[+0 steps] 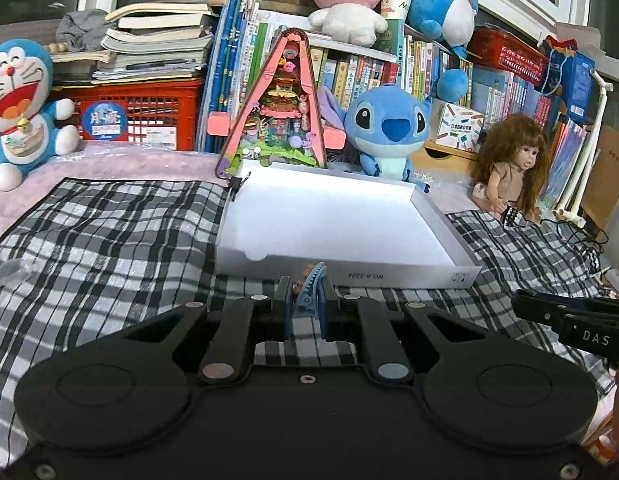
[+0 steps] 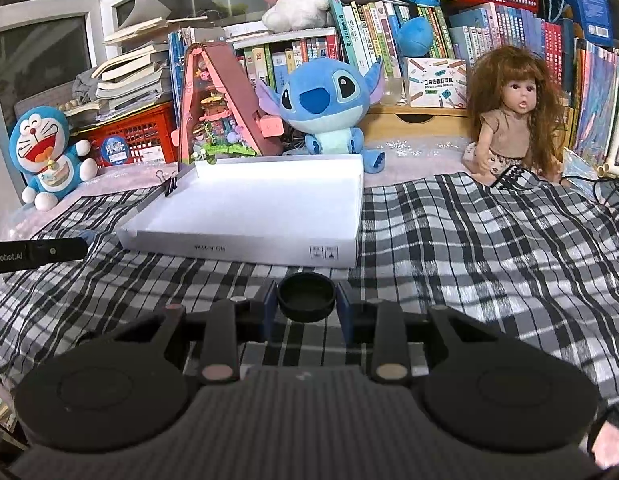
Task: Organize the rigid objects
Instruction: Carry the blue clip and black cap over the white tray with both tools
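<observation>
My left tongs (image 1: 305,304) were clamped tight on blue toothed hair clip (image 1: 310,294), clip upright between pads, just short of white tray (image 1: 429,216) near wall. My right tongs (image 2: 307,306) gripped black round cap (image 2: 306,297), hollow side up, also near tray front. Tray interior bare, lying on checked cloth (image 1: 109,224). Binder clip (image 2: 170,186) sat on tray's far left corner. Stitch plush (image 2: 329,100) sat behind tray.

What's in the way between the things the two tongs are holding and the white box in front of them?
Nothing visible. The left tongs grip a blue hair clip and the right tongs a black cap; only bare plaid cloth lies before the white box, whose low near wall they must clear. Its interior looks empty.
</observation>
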Demonstrator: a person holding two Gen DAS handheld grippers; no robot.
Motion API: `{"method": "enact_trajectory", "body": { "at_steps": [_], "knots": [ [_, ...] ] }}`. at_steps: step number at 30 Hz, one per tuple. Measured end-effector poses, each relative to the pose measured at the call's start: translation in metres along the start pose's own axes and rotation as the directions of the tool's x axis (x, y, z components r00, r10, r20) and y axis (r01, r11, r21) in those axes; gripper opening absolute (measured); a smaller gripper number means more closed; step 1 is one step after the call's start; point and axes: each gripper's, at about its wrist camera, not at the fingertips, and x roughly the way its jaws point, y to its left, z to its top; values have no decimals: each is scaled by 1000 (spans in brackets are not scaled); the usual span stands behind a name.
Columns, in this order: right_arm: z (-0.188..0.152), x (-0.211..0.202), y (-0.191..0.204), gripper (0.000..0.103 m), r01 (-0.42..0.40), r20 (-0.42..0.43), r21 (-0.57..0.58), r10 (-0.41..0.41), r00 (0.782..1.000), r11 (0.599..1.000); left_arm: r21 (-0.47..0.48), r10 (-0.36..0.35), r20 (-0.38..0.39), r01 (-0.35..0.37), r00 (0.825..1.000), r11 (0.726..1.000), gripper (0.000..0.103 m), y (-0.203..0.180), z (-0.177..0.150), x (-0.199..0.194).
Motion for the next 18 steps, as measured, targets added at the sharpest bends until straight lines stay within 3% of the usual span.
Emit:
{"method": "enact_trajectory", "body": {
  "at_steps": [5, 18],
  "knots": [
    [16, 14, -3, 37, -17, -25, 28, 18, 1000, 999, -46, -51, -52, 49, 997, 998, 12, 7, 21, 19],
    [60, 67, -5, 37, -27, -141, 54, 34, 989, 998, -51, -102, -150, 95, 983, 994, 12, -4, 63, 74]
  ]
}}
